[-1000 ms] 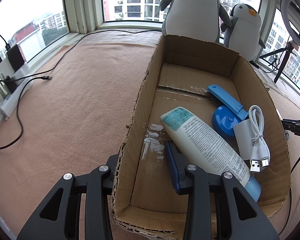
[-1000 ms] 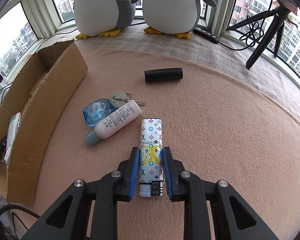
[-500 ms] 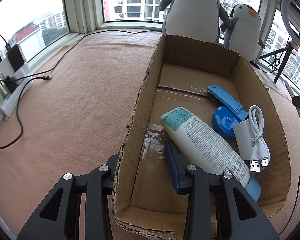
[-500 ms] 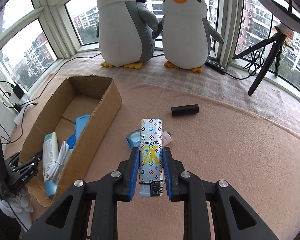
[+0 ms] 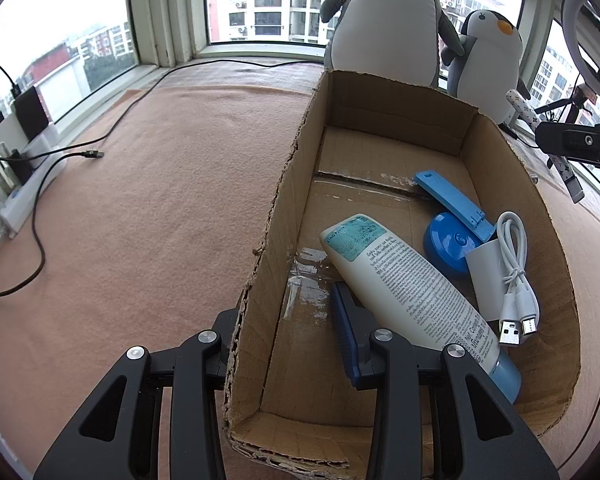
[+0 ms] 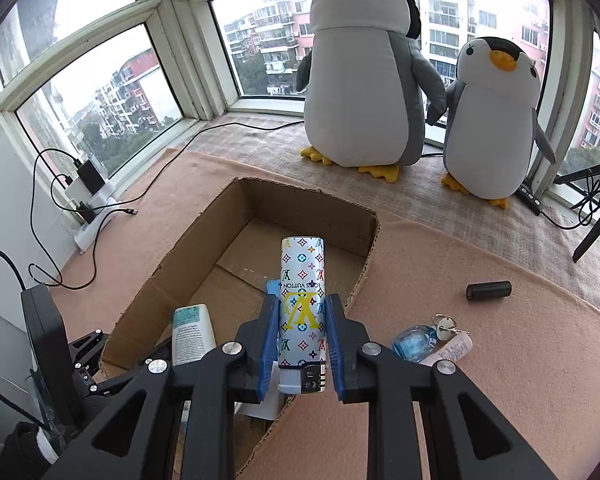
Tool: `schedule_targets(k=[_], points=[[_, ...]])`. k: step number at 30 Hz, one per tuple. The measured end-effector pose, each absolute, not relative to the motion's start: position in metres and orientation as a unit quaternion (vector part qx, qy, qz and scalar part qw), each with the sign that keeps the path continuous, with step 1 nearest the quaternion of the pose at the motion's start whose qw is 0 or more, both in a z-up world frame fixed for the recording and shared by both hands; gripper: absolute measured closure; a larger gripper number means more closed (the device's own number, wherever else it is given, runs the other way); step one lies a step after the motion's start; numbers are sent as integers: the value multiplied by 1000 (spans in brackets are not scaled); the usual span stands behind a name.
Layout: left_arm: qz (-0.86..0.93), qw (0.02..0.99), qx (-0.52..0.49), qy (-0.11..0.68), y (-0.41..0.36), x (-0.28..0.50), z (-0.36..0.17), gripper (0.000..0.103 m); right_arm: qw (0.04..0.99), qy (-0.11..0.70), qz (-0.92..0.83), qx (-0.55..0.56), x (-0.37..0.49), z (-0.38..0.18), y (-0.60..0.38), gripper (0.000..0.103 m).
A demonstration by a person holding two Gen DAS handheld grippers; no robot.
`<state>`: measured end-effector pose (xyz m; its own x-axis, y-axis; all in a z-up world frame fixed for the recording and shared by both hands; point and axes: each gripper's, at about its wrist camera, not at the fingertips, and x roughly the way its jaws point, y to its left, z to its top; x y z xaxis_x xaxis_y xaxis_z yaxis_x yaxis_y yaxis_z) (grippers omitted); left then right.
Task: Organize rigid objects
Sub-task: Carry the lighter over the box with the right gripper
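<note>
Above box [image 6: 236, 236] — lighter [image 6: 302, 300] in right gripper [image 6: 302, 344]

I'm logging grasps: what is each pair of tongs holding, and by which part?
The right tongs grip the patterned lighter by its lower body, near the cap end. The left tongs straddle the box wall; a firm clamp can't be told.

Open brown cardboard box [image 6: 188, 264]: centre-left of the right wrist frame. In it, lower left: white lotion tube [image 6: 192, 334]. Right of box, on pink felt mat [image 6: 520, 352]: black cylinder [image 6: 489, 290], blue glass bottle [image 6: 414, 342]. Behind, upper frame: two plush penguins [image 6: 364, 92].
</note>
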<state>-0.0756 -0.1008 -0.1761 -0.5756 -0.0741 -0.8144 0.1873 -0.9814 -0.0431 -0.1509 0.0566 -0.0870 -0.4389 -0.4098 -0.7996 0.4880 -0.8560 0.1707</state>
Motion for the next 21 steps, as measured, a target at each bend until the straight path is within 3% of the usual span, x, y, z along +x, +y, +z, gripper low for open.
schedule_targets(k=[21], points=[[-885,74,455,63,-101,-76,-176,67,281,84,-835,466,-148,-106,21,82]])
